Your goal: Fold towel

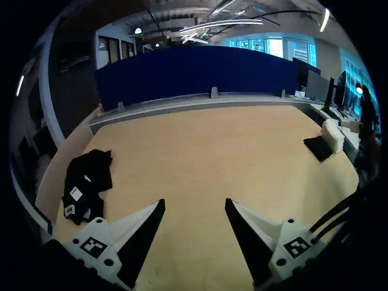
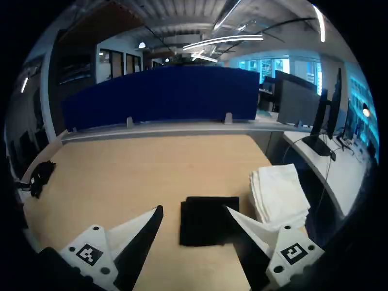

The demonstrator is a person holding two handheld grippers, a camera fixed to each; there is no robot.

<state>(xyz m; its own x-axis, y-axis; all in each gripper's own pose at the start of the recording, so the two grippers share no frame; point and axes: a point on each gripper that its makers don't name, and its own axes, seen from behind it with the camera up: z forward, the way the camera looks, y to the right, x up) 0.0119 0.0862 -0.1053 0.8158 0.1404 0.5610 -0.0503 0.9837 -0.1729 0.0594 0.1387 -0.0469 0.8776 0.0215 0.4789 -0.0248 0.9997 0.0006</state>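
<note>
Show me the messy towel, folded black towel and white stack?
messy towel (image 1: pixel 92 174), left gripper view, heap's middle
folded black towel (image 2: pixel 206 220), right gripper view, flat top
white stack (image 2: pixel 279 189), right gripper view, top towel

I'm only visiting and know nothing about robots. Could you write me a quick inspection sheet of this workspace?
Surface: light wooden table.
Job's things: folded black towel beside a stack of folded white towels; crumpled black cloth near the table's opposite end.
Clutter: nothing seen.
Grippers: left hand-held gripper and right hand-held gripper both open, holding nothing.
Cables: black cables beside the left hand-held gripper.
Surroundings: blue partition behind the table; monitors on a neighbouring desk.
</note>
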